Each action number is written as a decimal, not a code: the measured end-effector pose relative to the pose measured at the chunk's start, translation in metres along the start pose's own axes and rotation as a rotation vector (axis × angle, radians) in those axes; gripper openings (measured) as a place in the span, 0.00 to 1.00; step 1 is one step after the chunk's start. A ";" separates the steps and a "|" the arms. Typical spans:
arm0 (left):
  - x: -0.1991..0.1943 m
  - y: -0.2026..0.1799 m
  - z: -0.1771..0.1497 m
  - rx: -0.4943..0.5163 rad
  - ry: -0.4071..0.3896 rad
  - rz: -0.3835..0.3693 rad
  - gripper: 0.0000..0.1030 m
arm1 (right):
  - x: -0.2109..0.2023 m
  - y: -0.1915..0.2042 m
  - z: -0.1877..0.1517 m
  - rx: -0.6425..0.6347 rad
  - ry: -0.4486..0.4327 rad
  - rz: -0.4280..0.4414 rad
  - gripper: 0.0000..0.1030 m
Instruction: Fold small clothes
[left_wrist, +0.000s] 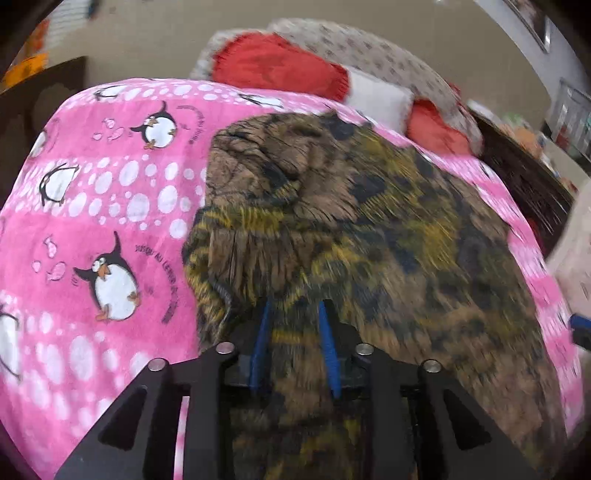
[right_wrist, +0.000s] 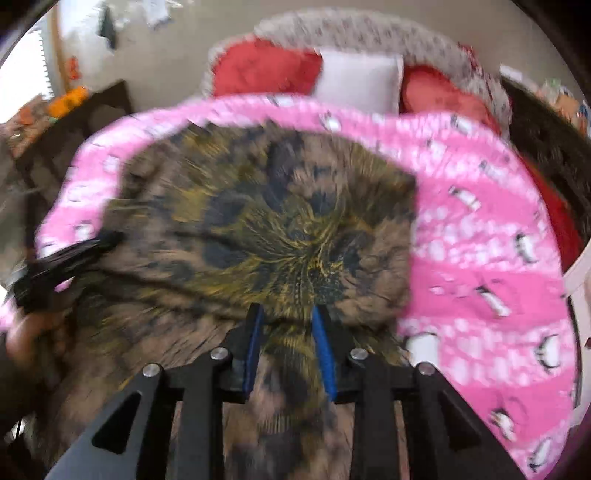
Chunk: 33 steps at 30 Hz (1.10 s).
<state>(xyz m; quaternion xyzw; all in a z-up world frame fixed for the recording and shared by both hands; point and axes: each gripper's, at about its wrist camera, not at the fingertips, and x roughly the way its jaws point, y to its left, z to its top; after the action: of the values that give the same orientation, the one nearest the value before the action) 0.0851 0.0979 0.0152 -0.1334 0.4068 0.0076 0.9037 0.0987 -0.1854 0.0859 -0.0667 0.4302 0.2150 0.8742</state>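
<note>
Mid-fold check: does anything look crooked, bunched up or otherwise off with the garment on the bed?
Yes. The brown-and-yellow patterned garment is not flat on the pink penguin blanket: its far left part is puckered into a wrinkled hump, and cloth runs up between the jaws of both the left gripper and the right gripper. No damage shows.

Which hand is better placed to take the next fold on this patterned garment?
Left, likely: the left gripper has the patterned garment bunched between its fingers, in a sharper view. The right gripper straddles cloth too, but its view is smeared.
</note>
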 end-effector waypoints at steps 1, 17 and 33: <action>-0.013 0.003 -0.001 0.008 0.023 -0.018 0.09 | -0.022 -0.002 -0.009 -0.018 -0.017 0.026 0.39; -0.181 0.041 -0.169 0.036 0.276 -0.172 0.24 | -0.100 -0.080 -0.175 0.094 -0.036 0.062 0.67; -0.196 0.034 -0.199 -0.014 0.324 -0.406 0.13 | -0.108 -0.095 -0.229 0.185 0.015 0.239 0.67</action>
<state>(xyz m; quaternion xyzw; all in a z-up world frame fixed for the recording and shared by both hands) -0.1956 0.1002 0.0258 -0.2179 0.5111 -0.1925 0.8088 -0.0839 -0.3745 0.0214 0.0643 0.4597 0.2765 0.8415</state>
